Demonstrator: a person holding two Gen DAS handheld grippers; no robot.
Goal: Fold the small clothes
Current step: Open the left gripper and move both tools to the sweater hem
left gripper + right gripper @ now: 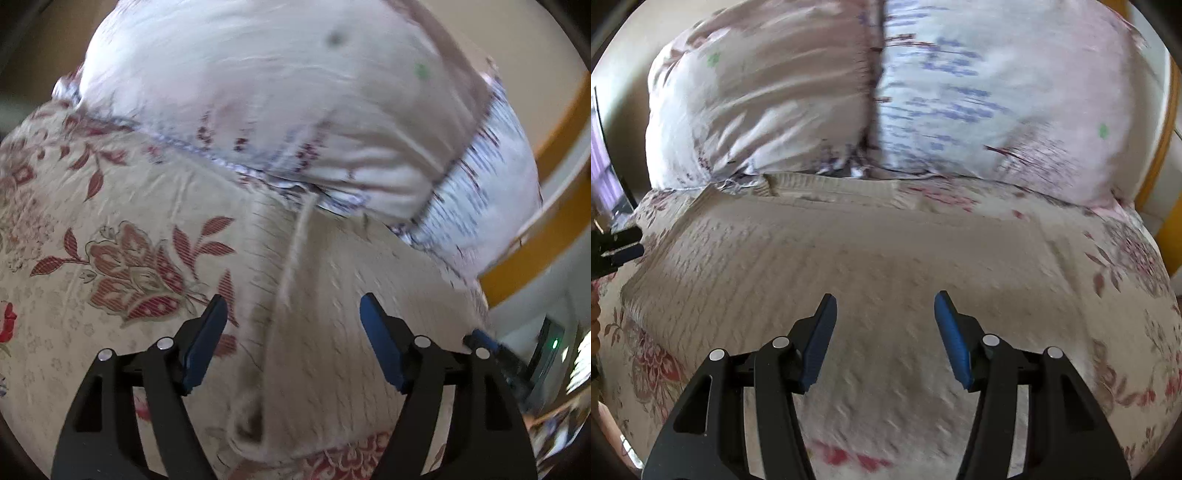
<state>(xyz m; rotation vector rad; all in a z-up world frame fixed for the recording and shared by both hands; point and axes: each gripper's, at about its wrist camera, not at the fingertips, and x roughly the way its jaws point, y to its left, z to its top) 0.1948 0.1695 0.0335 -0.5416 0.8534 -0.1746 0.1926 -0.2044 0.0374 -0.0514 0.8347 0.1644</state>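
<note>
**A:** So both grippers hang wide open over the bed with nothing in them. The left gripper (293, 343) sits above the sweater's (849, 266) side edge, the right gripper (885, 336) over its middle. The sweater is a beige knit lying flat on the floral bedspread (110, 206), its far end touching the pillows (768, 110) at the head edge of the bed.

**B:** Which way is it lying?

**A:** From the right wrist view its long axis looks like it runs across the bed, parallel to the row of pillows. Can't tell which end is the collar, though, too much blur. There's a ridge (295, 240) standing up along the knit in the left view, pointing toward the pillows.

**B:** What worries you?

**A:** That ridge. If the left pads (207, 343) close on it, they'd probably pinch one loose layer and the fold would come out crooked. Also the knit and bedspread are similar in tone and both soft, so a deep grab could catch the bedspread too and drag everything.
</note>
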